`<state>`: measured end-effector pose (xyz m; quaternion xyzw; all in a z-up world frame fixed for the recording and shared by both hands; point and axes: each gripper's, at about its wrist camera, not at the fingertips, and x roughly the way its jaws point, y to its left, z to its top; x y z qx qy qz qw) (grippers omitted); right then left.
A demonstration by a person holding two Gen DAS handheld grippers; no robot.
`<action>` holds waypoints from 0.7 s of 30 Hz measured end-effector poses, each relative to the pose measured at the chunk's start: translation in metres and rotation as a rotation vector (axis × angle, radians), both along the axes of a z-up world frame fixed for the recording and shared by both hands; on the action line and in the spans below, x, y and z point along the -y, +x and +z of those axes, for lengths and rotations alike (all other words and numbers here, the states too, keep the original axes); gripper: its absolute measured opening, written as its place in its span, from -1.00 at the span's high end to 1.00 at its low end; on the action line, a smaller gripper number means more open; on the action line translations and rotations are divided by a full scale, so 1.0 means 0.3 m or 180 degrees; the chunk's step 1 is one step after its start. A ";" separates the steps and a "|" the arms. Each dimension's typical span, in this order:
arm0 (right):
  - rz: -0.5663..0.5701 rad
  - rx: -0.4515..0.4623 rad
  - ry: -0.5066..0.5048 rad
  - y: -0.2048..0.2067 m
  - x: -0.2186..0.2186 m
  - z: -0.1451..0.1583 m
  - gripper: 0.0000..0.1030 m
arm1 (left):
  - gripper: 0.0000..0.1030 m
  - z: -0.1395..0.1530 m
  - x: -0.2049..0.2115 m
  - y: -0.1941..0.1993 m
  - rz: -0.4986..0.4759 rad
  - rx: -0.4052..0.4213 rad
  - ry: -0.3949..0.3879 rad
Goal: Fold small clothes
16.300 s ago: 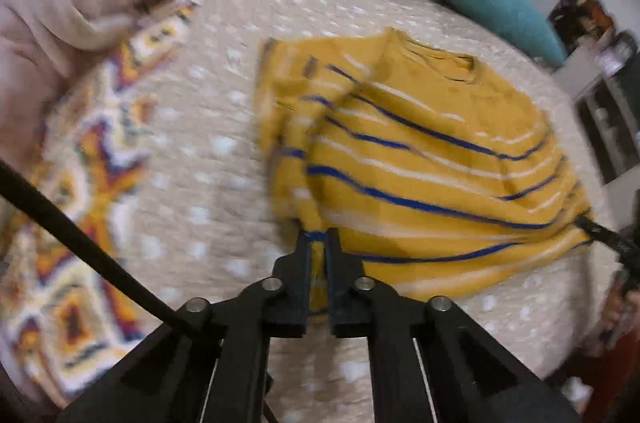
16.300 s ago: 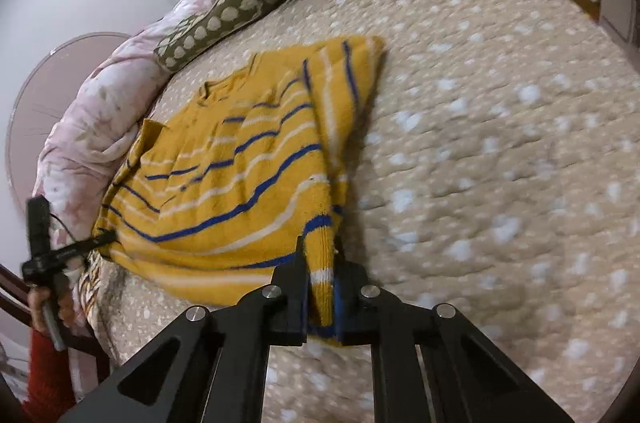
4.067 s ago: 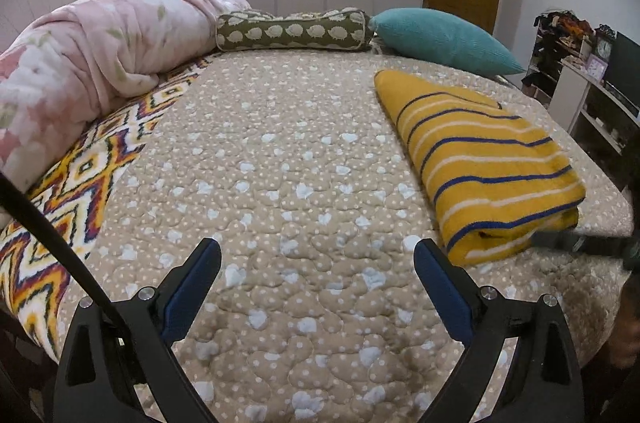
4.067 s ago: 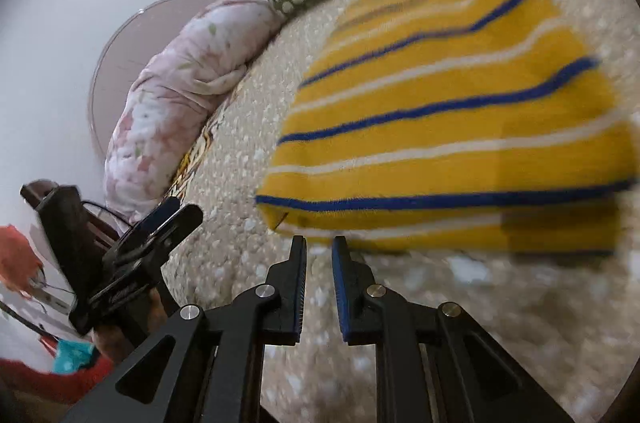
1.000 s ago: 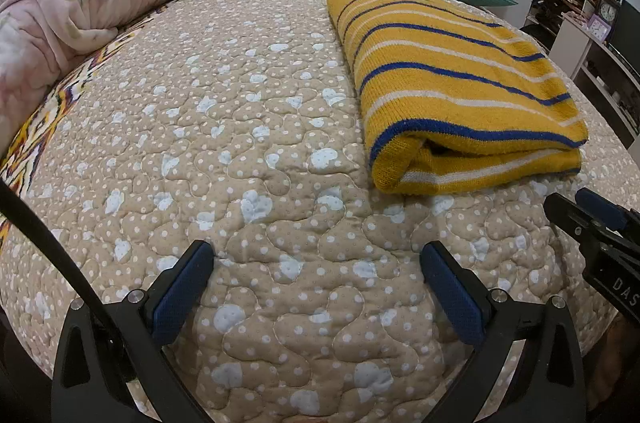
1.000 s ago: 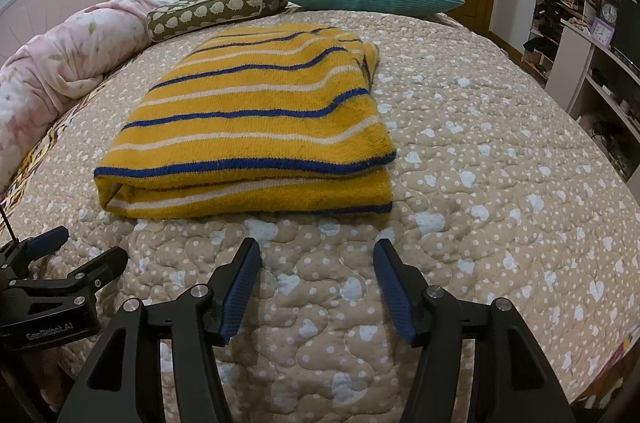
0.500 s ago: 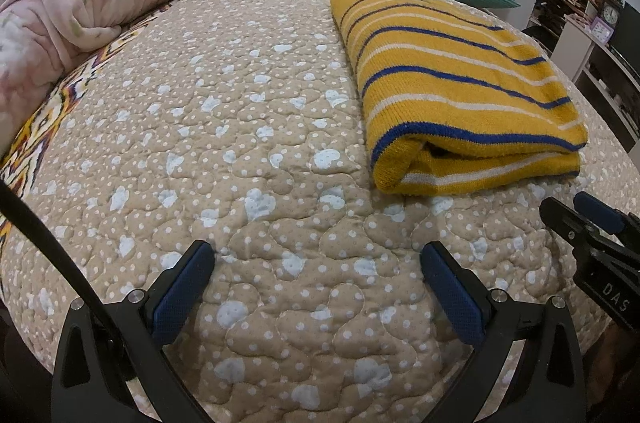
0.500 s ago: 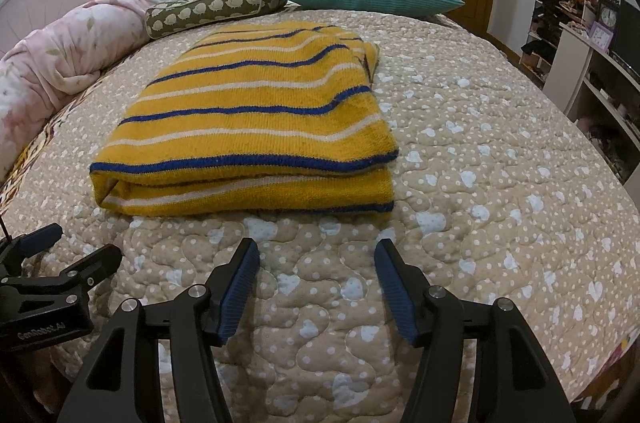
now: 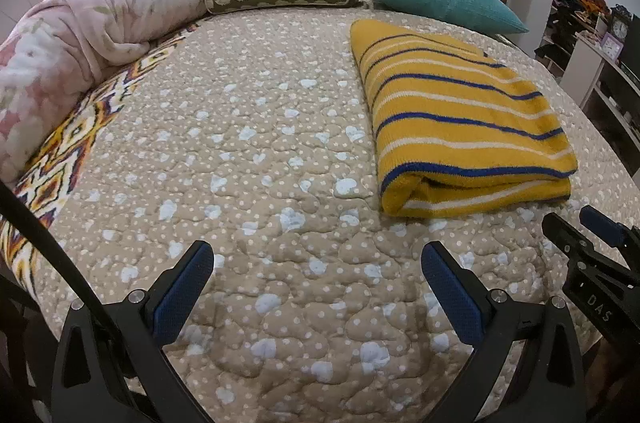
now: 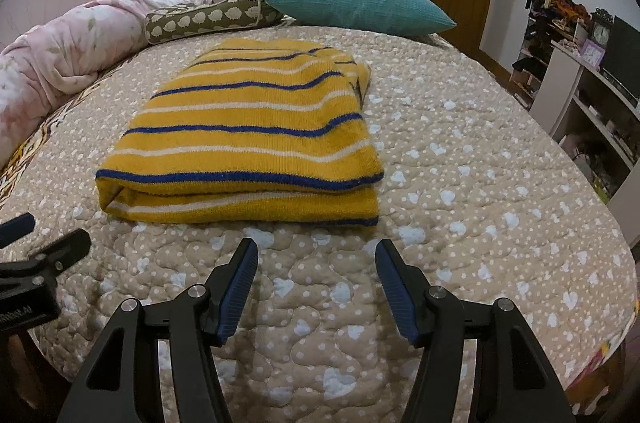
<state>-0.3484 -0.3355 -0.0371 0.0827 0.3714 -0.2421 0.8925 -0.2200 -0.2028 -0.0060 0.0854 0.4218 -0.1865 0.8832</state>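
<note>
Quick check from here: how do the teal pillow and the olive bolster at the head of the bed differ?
The teal pillow is plain, broad and tapers to pointed corners; the olive bolster is long, cylindrical and printed with pale shapes. The pillow lies behind the folded yellow sweater; the bolster lies beside the pink comforter. Both rest at the head of the dotted quilt.

Only a few letters can be read. In the left wrist view, the white letters "DAS" stand on the black body of the right gripper (image 9: 591, 237), at about 4 o'clock in the picture. In the right wrist view, there are white letters on the black body of the left gripper (image 10: 38, 235), at about 8 o'clock, but they are upside down and too small to make out. The clock (image 10: 601, 32) on the shelf has a face, but its numbers are too tiny to read.
</note>
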 end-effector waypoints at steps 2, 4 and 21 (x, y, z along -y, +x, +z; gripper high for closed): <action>-0.0007 -0.0006 -0.0023 -0.002 -0.003 0.005 -0.28 | -1.00 0.006 -0.002 -0.005 0.0003 0.0002 -0.0004; -0.0015 -0.0007 -0.0043 -0.004 -0.005 0.010 -0.28 | -1.00 0.016 -0.001 -0.012 0.0000 0.0026 -0.0003; -0.0285 -0.0218 -0.0359 -0.017 0.017 0.026 -0.31 | -1.00 0.050 0.046 -0.070 -0.0119 0.0297 0.0200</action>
